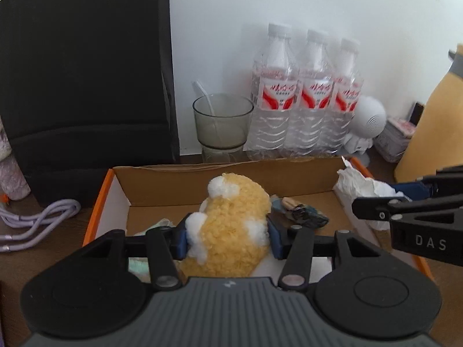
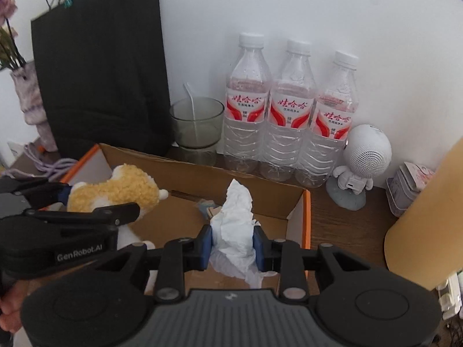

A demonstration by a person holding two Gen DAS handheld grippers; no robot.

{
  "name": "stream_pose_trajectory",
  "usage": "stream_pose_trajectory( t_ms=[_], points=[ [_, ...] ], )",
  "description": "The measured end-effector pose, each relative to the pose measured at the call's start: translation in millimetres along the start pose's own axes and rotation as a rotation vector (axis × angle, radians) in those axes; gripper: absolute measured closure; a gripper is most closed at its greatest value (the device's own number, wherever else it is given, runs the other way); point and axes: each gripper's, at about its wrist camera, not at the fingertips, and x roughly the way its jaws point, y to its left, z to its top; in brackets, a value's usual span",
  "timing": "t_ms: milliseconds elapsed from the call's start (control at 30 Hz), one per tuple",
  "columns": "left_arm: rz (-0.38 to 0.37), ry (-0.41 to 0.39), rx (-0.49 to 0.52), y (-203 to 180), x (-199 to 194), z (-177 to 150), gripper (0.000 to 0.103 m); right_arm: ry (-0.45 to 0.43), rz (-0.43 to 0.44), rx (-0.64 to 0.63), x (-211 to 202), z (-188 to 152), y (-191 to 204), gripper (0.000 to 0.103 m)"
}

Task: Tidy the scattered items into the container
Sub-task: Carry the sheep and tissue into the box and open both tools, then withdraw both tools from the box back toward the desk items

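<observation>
Home desk corner: water bottles (image 2: 289, 110), glass cup (image 2: 196, 124), astronaut speaker (image 2: 364, 162), flower vase (image 2: 29, 107).

Both hand-held grippers tilt downward, side by side. The left hand-held gripper (image 1: 228, 238) is clamped on something. The right hand-held gripper (image 2: 233, 248) likewise.

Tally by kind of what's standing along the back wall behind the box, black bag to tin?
Black bag: 1
Glass cup: 1
Water bottles: 3
Astronaut speaker: 1
Tin: 1
Total: 7
</observation>
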Motion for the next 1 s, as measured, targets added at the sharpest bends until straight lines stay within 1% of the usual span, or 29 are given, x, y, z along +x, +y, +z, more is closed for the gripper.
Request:
stream_pose_trajectory(
  t_ms=[33,100,167,200,267,333,367,467,600,667,700,767,833,900,1000],
  points=[
    [0.033,0.001,0.033,-3.3,10.1,-0.8,0.05,0.024,-0.024,-0.031,14.7,1.5,4.4,0.074],
    [0.037,0.015,0.08,-5.2,23.2,-5.0,0.048,0.059,-0.089,-0.108,41.3,0.5,16.1,0.073],
    [0.05,0.039,0.08,-2.6,33.3,-9.1,0.048,0.078,-0.111,-0.163,59.8,-0.4,24.5,0.069],
    [0.054,0.042,0.079,-0.5,36.1,-10.6,0.047,0.089,-0.11,-0.167,66.4,0.2,26.6,0.064],
    [0.04,0.034,0.073,5.0,34.2,-10.9,0.047,0.109,-0.106,-0.16,73.6,1.0,28.5,0.056],
    [0.021,0.023,0.031,12.6,24.7,-8.7,0.046,0.1,-0.12,-0.145,71.1,3.5,29.2,0.055],
    [0.013,0.023,0.01,17.2,19.3,-6.3,0.045,0.095,-0.117,-0.131,65.6,4.8,28.3,0.052],
    [0.007,0.01,-0.031,30.3,-2.4,3.4,0.041,0.077,-0.065,-0.077,40.1,9.0,22.8,0.042],
    [0.032,-0.023,-0.066,44.7,-44.1,14.0,0.032,0.022,-0.043,-0.029,-11.8,11.1,21.0,0.03],
    [0.04,-0.039,-0.067,49.6,-67.8,14.0,0.03,-0.008,-0.034,-0.019,-38.7,7.5,23.6,0.028],
    [0.044,-0.053,-0.067,51.4,-82.3,11.2,0.03,-0.029,-0.028,-0.01,-53.2,4.2,25.2,0.024],
    [0.039,-0.091,-0.076,54.3,-112.4,2.4,0.026,-0.061,-0.008,0.017,-79.1,-6.0,27.0,0.021],
    [0.036,-0.141,-0.09,55.6,-141.4,-11.9,0.022,-0.092,0.03,0.045,-104.5,-20.9,29.8,0.021],
    [0.042,-0.189,-0.104,57.2,-171.4,-33.0,0.021,-0.125,0.064,0.062,-126.7,-44.0,36.1,0.019],
    [0.046,-0.247,-0.138,55.5,-212.9,-77.7,0.019,-0.177,0.117,0.079,-154.0,-90.1,50.0,0.016]
  ],
)
